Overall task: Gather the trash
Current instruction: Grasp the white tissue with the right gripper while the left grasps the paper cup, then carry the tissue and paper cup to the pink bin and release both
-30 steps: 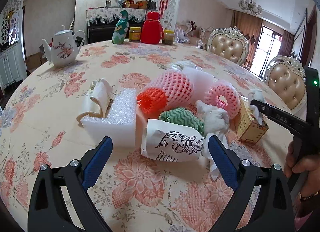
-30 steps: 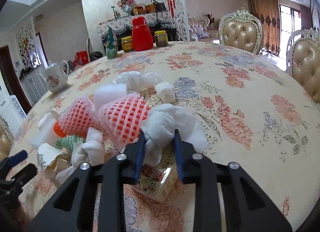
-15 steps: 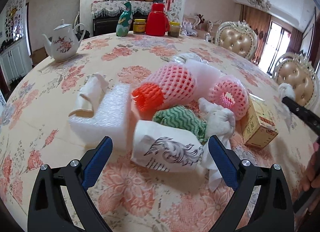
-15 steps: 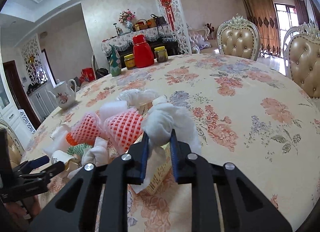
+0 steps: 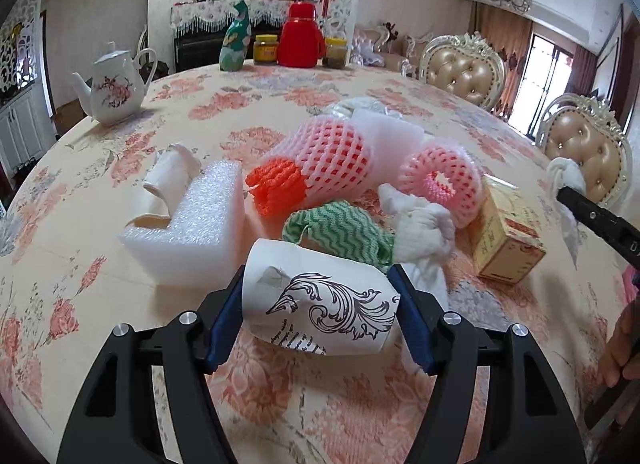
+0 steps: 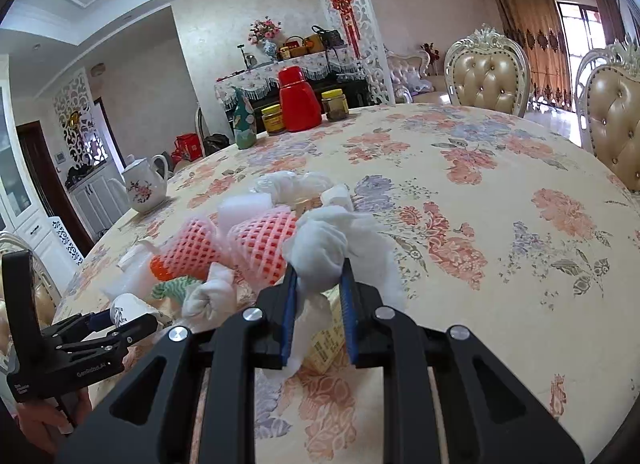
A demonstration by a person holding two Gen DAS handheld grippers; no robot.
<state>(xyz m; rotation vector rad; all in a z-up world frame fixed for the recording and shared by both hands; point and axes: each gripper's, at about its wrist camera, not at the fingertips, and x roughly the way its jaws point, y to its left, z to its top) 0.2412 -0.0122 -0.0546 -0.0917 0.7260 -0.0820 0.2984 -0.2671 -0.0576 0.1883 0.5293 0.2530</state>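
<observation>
My left gripper (image 5: 320, 304) is closing around the paper cup (image 5: 320, 304) to bag it; my right gripper (image 6: 318, 296) pinches a tissue wad (image 6: 320, 252), lifted clear for disposal.

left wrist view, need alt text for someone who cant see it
The left gripper is closing around a crumpled white paper cup on a floral table. Behind lie foam fruit nets, white foam, tissue and a small carton.

1. The paper cup (image 5: 320, 304) was white with a black scroll print.
2. The foam net (image 5: 332, 160) was pink; the smaller net (image 5: 276, 186) was orange.
3. The cloth (image 5: 344, 234) had green-and-white zigzags.
4. The desk (image 5: 120, 272) bore pink flowers.
</observation>
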